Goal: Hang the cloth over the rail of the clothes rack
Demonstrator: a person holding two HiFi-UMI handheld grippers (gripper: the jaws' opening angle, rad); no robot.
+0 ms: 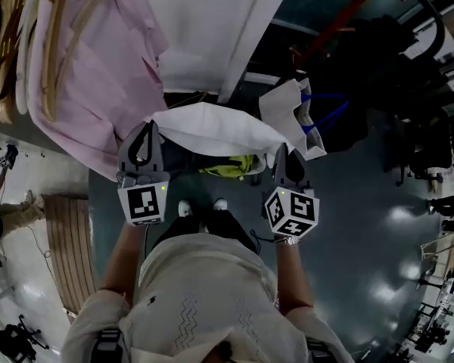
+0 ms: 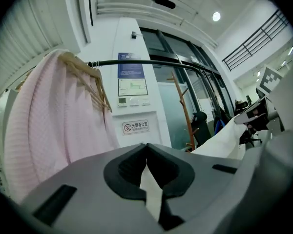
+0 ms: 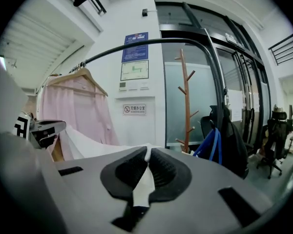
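White cloth [image 1: 212, 129]: one piece, spread in the air between the two grippers, sagging slightly at mid-span, in front of the clothes rack and not touching it.

Left gripper [image 2: 146, 165]: jaws closed tight on one edge of the cloth, a white fold pinched between the pads.

Right gripper [image 3: 147, 168]: jaws likewise closed on the opposite edge, a white strip showing between the pads.

Rail [image 3: 136, 45]: black bar, curving down at its right end, above and beyond the cloth; nothing of the cloth lies over it.

Progress: pick-up and spreading appear complete; lifting, carrying over the rail, draping and release are left.

Pink shirt [image 2: 53, 126]: on a wooden hanger [image 2: 85, 69] at the left end of the rail; the stretch to its right looks bare, so the cloth should go there, clear of the shirt.

Wooden coat stand [image 3: 186, 96]: behind the rack, right of centre.

White bag [image 1: 291, 116]: blue handles, on the floor just beyond the right gripper.
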